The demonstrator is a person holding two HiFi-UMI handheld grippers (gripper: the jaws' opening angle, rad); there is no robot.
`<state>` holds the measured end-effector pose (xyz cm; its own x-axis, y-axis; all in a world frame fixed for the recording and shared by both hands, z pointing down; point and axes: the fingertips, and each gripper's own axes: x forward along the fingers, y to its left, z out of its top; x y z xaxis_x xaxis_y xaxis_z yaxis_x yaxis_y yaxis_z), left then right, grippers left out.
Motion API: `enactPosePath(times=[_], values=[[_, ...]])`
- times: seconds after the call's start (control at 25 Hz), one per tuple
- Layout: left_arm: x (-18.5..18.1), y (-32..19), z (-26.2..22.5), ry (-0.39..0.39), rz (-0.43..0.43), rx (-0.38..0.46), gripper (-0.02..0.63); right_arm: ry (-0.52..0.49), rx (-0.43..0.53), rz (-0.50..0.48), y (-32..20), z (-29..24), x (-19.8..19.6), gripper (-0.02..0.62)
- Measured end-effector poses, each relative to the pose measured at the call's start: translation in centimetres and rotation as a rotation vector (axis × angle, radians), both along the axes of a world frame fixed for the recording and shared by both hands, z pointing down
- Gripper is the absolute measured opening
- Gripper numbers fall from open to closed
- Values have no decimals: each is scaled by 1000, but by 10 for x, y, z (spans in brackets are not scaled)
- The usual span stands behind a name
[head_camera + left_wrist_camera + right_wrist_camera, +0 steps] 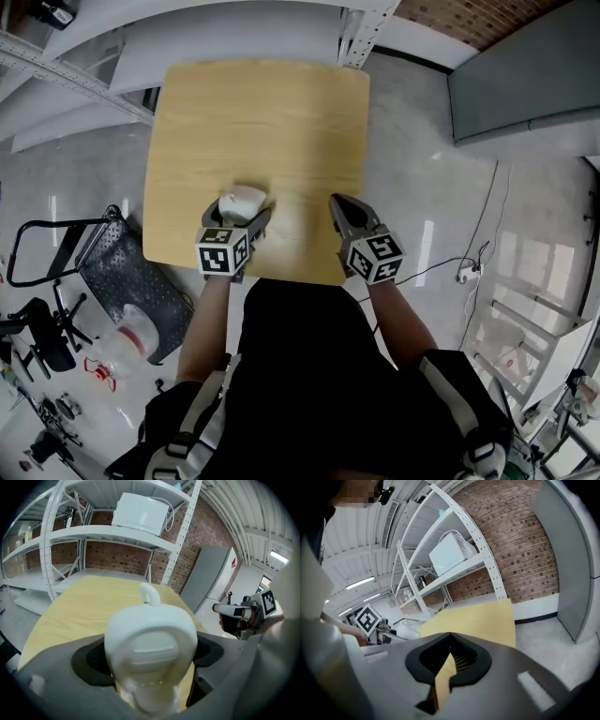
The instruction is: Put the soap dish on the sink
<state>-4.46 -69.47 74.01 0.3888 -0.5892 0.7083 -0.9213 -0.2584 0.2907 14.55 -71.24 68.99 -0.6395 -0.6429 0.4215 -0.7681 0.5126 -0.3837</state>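
left tongs (240, 214): pinching white soap dish (243, 200) | right tongs (337, 205): pressed together, empty | both over table (258, 112)

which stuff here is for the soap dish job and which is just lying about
Job: soap dish, gripped in the left claw; table below it. No sink in view.

Lying about: white box on the shelves; grey panel; black rack; plastic bag.
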Motion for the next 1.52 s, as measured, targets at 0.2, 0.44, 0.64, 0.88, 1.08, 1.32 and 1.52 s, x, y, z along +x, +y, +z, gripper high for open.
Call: enactPosePath(times=[0.2, 0.44, 0.64, 0.88, 1.08, 1.32, 1.52], values=[[7, -9, 13, -79, 56, -60, 472, -3, -13, -15, 0, 4, -3, 6], [4, -28, 15, -136, 15, -71, 357, -10, -27, -24, -1, 8, -2, 6], [5, -30, 16, -123, 2, -61, 357, -21, -19, -12, -7, 4, 3, 6], [5, -27, 14, -123, 3, -41, 360, -30, 6, -25, -9, -6, 1, 6], [0, -32, -14, -72, -33, 74, 360, -41, 61, -16, -18, -22, 5, 6], [-7, -34, -73, 43, -50, 292, 357, -58, 148, 18, -18, -57, 8, 6], [-12, -22, -118, 122, -31, 442, 347, -63, 221, 50, -3, -88, 1, 6]])
